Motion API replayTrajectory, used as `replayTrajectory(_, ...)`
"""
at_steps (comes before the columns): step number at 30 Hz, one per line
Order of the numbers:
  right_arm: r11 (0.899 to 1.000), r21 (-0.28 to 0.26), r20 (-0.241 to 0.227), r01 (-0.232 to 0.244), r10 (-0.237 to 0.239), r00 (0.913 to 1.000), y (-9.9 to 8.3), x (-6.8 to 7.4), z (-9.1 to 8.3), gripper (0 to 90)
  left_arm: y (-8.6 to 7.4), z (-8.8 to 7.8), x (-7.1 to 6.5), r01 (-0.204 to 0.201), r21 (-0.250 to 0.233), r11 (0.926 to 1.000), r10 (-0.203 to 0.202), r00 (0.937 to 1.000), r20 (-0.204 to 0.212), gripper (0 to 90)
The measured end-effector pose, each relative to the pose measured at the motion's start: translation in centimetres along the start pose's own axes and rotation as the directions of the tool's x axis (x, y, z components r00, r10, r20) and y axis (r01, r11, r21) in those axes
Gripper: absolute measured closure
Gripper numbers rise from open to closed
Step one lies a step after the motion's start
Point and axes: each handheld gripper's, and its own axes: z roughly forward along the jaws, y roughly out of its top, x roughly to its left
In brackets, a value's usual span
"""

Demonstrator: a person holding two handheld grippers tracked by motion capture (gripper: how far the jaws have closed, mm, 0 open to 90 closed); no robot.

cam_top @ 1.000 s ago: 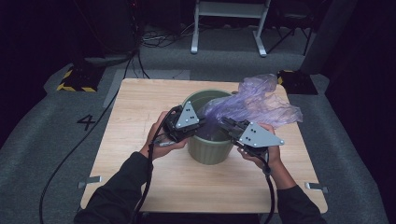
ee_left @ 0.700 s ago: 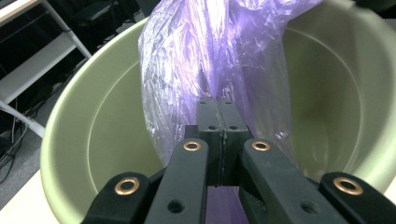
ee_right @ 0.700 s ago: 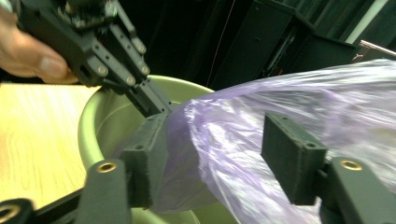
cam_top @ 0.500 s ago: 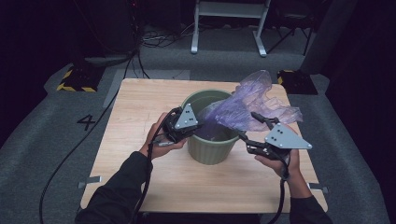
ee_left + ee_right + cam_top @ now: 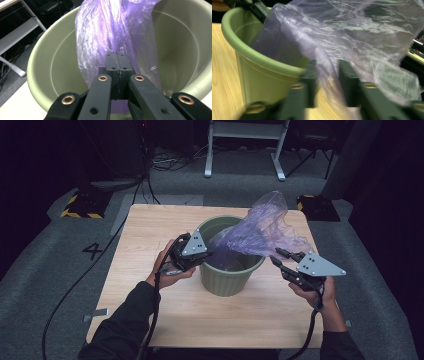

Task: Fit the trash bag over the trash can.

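The thin purple bag (image 5: 260, 232), draped from the bin (image 5: 230, 282) at frame centre toward upper right, looks light, limp and slippery, best pinched at its hem: the left gripper (image 5: 117, 62) clamps it, while the right gripper (image 5: 325, 82), jaws just closing, straddles a fold.

The left gripper (image 5: 206, 254) is held low in the left hand (image 5: 167, 267), jaws pressed tight together. The right gripper (image 5: 280, 256) sits farther out in the right hand (image 5: 312, 287) — its jaws have just been closing, a gap between them.
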Motion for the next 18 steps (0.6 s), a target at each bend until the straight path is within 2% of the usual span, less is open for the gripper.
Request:
replayTrajectory(1,1.0,0.006,0.0,0.017,-0.017,0.9999,0.1,0.2,0.0,84.7,0.0,-0.1,0.0,0.008,-0.007,0.9999,-0.008,0.9999,0.01,85.7)
replayTrajectory(3,0.999,0.004,0.024,0.034,-0.034,0.9991,0.4,0.4,-0.1,88.9,0.1,-0.3,0.1,0.027,-0.029,0.9992,-0.027,0.9995,0.016,78.2)
replayTrajectory(7,0.998,-0.019,0.028,0.068,-0.067,0.9974,1.5,0.9,-0.4,89.7,0.6,-0.8,0.0,0.056,-0.082,0.9951,-0.054,0.9983,0.023,53.8)
replayTrajectory(9,0.996,-0.027,0.029,0.091,-0.09,0.9955,2.0,1.4,-0.4,89.7,1.2,-0.8,-0.2,0.076,-0.095,0.9926,-0.076,0.9971,0.002,39.1)
replayTrajectory(10,0.993,-0.042,0.012,0.106,-0.106,0.9943,2.4,1.7,-0.4,89.7,1.4,-0.8,-0.2,0.086,-0.097,0.9915,-0.085,0.9963,0.016,31.2)
replayTrajectory(11,0.993,-0.047,0.002,0.112,-0.112,0.9937,2.5,1.9,-0.4,89.6,1.7,-0.8,-0.2,0.097,-0.106,0.9896,-0.093,0.9948,0.041,27.3)
replayTrajectory(14,0.988,-0.06,-0.022,0.144,-0.146,0.9891,3.1,2.8,-0.5,88.4,2.5,-0.5,-0.5,0.085,-0.096,0.9917,-0.081,0.9955,0.049,23.5)
replayTrajectory(16,0.985,-0.08,-0.045,0.152,-0.156,0.9867,3.3,3.2,-0.8,87.7,2.8,-0.3,-0.7,0.069,-0.087,0.9939,-0.066,0.9974,0.029,25.0)
replayTrajectory(17,0.984,-0.087,-0.057,0.158,-0.163,0.985,3.4,3.5,-0.9,87.3,2.9,-0.3,-0.8,0.062,-0.084,0.9946,-0.059,0.9976,0.037,30.6)
replayTrajectory(18,0.982,-0.087,-0.063,0.165,-0.171,0.9833,3.4,3.6,-1.0,85.9,2.9,-0.3,-0.8,0.047,-0.083,0.9955,-0.043,0.9979,0.049,40.4)
